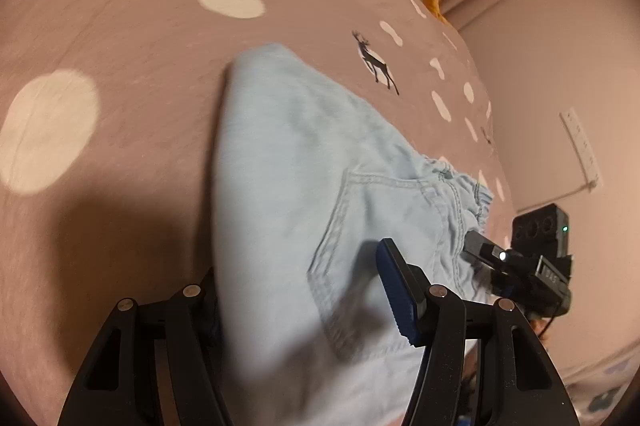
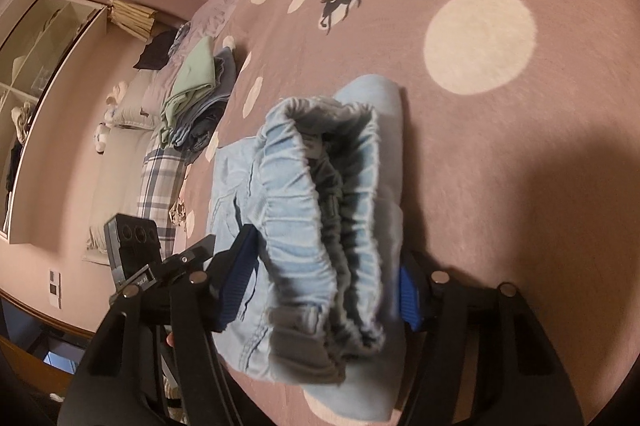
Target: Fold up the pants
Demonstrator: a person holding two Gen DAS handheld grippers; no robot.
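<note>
Both tongs work a pair of light-blue pants (image 1: 304, 185) on a pink dotted bedspread (image 1: 120, 45), and the bedspread serves as the landmark throughout. Left tongs (image 1: 304, 290) straddle the folded cloth near the back pocket: one blue pad rests on top of the denim, the other finger is hidden at the cloth's edge, and the jaws stand wide, so whether they pinch anything cannot be told from these views. Right tongs (image 2: 324, 278) sit at the gathered waistband (image 2: 320, 161), blue pads spread on either side of the bundle; the cloth fills the gap, but a firm squeeze is not plainly shown.

Judging by the layers, the fold looks well advanced. Pants (image 2: 312, 226) lie as a compact stack in the middle of the bedspread, several thicknesses deep, with the elastic waistband mouth standing open on top (its puckered rim gapes toward the right camera). What appears to remain is pressing that waistband flat, squaring the edges and letting go.

Fabric is pale, soft-looking denim with stitched seams and a patch pocket, slightly blurred in the left view. Beyond the pants, at the bedspread's far edge, a pile of folded clothes (image 2: 196, 97) waits; a printed deer (image 2: 340, 3) marks the cover farther on.
</note>
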